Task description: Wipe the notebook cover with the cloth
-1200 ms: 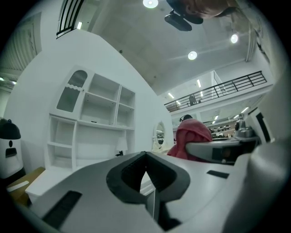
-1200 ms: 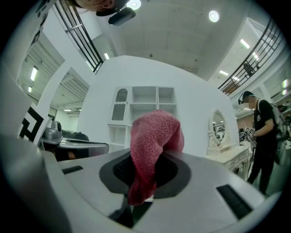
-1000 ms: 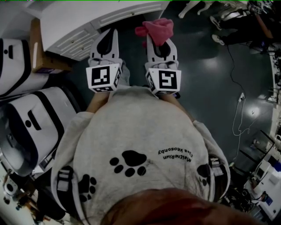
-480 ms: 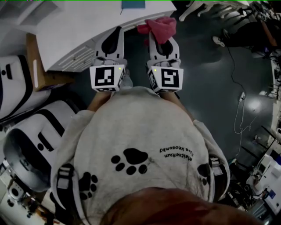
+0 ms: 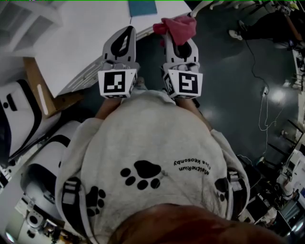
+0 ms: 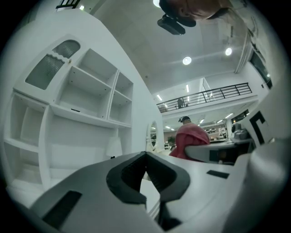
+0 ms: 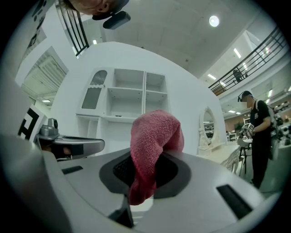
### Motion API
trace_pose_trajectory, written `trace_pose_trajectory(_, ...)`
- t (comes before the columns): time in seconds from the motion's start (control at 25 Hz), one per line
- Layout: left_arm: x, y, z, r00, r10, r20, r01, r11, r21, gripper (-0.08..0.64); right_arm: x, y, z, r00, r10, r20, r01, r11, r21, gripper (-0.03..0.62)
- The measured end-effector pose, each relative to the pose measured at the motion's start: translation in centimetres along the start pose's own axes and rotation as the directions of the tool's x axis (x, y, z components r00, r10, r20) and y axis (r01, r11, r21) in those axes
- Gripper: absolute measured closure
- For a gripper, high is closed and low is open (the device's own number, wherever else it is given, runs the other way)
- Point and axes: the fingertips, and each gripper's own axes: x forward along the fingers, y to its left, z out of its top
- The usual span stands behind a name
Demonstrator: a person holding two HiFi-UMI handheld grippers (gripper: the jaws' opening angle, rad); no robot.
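A teal notebook [image 5: 142, 7] lies on the white table [image 5: 81, 38] at the top edge of the head view, only partly in frame. My right gripper [image 5: 173, 36] is held level just off the table's edge, shut on a pink-red cloth [image 5: 177, 26] that bunches over its tips. In the right gripper view the cloth [image 7: 152, 143] drapes between the shut jaws of that right gripper [image 7: 144, 164]. My left gripper [image 5: 128, 30] is beside it, reaching over the table's edge. In the left gripper view its jaws [image 6: 146, 157] meet with nothing between them. The notebook lies ahead of both grippers.
A cardboard box [image 5: 35, 90] and white-and-black machines [image 5: 19, 119] stand at the left under the table. A cable [image 5: 263, 112] runs over the dark floor on the right. A white shelf unit [image 6: 86, 104] stands ahead. A person [image 7: 257, 132] stands far right.
Both grippers have moved forward to the table's edge, the right one still carrying the cloth. The table has slid further into the head view, and the teal notebook now shows at the top.
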Motion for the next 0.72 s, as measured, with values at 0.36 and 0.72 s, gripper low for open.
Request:
trace_pose_trajectory(0.36,1.8,2.1,-1.5,0.999,-0.049,-0.009,0.048,0.998,-0.027,0.549,2.2,-0.2,-1.0,0.998,-0.058,-0.032,0.058,0.998,-0.011,0.517)
trace_pose_trajectory(0.72,3.3,1.8,-1.1,1.0,-0.031,0.003,0.031,0.999,-0.039,0.549,4.0,-0.8,-0.1,1.0,-0.019,-0.004,0.019,0.999,-0.037,0.517)
